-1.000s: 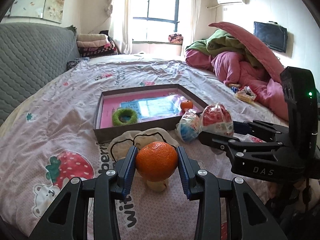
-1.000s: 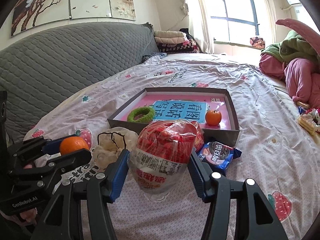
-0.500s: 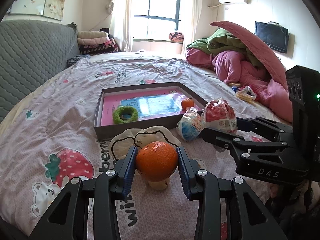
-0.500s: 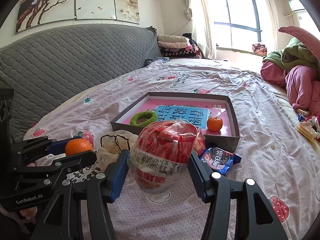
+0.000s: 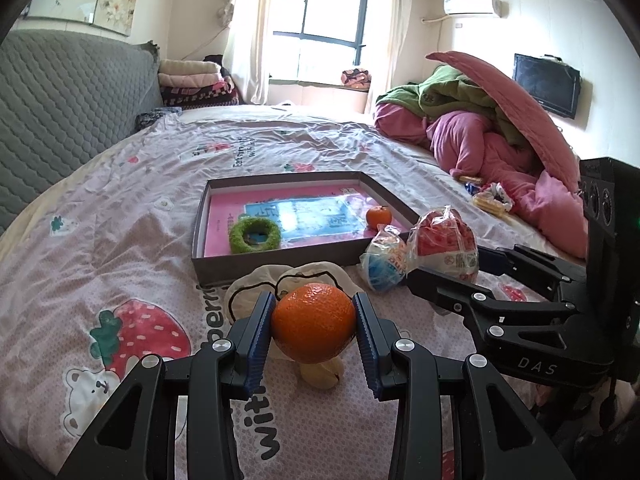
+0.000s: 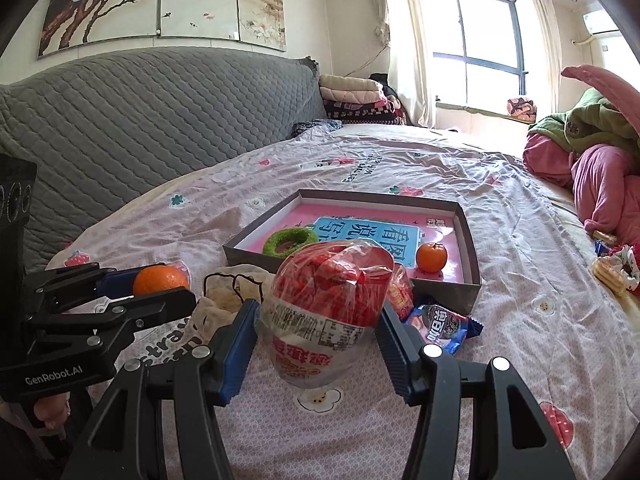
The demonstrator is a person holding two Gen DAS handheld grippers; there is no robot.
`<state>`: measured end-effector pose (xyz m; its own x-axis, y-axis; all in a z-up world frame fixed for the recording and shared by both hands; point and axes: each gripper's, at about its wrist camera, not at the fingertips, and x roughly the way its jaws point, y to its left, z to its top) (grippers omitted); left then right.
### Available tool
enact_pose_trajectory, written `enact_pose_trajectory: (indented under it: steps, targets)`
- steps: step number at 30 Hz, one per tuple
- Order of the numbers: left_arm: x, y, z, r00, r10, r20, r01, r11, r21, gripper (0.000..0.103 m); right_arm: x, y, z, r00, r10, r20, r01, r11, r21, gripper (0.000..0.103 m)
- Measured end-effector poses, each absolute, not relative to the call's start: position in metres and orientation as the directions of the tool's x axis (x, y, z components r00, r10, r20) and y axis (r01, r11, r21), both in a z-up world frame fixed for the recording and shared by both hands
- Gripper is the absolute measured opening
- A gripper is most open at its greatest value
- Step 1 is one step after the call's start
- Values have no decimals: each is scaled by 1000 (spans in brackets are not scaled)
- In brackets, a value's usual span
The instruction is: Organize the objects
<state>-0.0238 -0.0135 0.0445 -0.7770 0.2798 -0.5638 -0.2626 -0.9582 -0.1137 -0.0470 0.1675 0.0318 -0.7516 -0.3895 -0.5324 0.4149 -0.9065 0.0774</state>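
My left gripper (image 5: pixel 314 326) is shut on an orange (image 5: pixel 313 322), held above the bedsheet in front of the shallow grey box (image 5: pixel 280 258). My right gripper (image 6: pixel 318 322) is shut on a red-and-white bagged snack (image 6: pixel 326 308); in the left wrist view that snack (image 5: pixel 444 240) hangs just right of the box's near corner. Inside the box (image 6: pixel 472 248) lie a green ring (image 6: pixel 290 242) and a small orange (image 6: pixel 431 257) on a pink and blue sheet. A blue snack packet (image 6: pixel 442 324) lies on the bed at the box's near corner.
A cream cloth pouch (image 5: pixel 292 280) and a small pale object (image 5: pixel 322 374) lie on the sheet under my left gripper. A grey quilted headboard (image 6: pixel 140 120) runs along the left. Piled pink and green bedding (image 5: pixel 492 136) and loose snacks (image 5: pixel 490 202) sit at the right.
Both grippers keep their holds and hardly shift; the views have tilted up slightly, so the box sits a little lower in them.
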Motion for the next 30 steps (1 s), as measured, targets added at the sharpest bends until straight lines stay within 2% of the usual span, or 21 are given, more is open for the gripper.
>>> enact_pose_trajectory:
  steps: [30]
  targets:
    - [-56,-27,58,-798,225,-558,-191,-974,-120,40,-52,173,45,-772,-365,-520,392,-918,62,58]
